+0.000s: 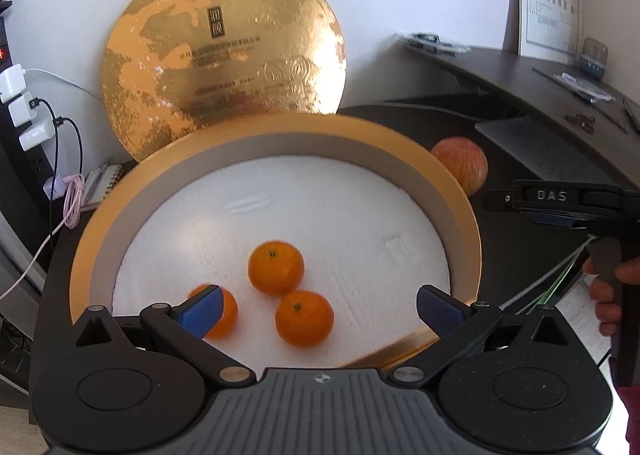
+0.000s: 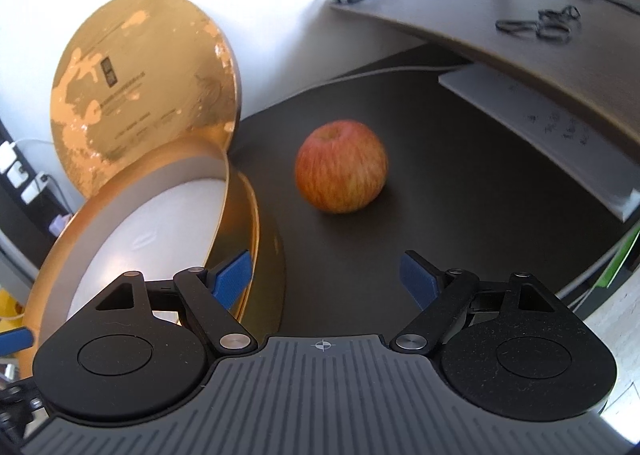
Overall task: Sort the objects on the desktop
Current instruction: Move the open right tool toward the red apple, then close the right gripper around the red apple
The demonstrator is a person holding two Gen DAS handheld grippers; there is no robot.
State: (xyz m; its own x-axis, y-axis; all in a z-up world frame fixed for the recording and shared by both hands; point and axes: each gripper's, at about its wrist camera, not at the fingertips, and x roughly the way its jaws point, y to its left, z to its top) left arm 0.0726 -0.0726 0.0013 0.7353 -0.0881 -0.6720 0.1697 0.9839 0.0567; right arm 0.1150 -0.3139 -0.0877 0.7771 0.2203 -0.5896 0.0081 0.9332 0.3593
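Three oranges lie on the white floor of the round gold box point(image 1: 466, 215): one in the middle point(image 1: 276, 268), one nearer me point(image 1: 305, 318), one at the left point(image 1: 224, 311) partly behind a blue pad. My left gripper point(image 1: 318, 307) hangs open over them, with nothing between its pads. A red-yellow apple point(image 2: 341, 166) sits on the dark desk right of the box point(image 2: 256, 215); it also shows behind the rim as the apple point(image 1: 464, 167). My right gripper point(image 2: 326, 279) is open, short of the apple and apart from it.
The gold lid point(image 1: 224, 63) leans upright against the white wall behind the box. A raised dark shelf point(image 2: 500, 23) with small items overhangs the desk at the right, a white board point(image 2: 552, 135) beneath it. Chargers and cables point(image 1: 36, 123) hang at the left.
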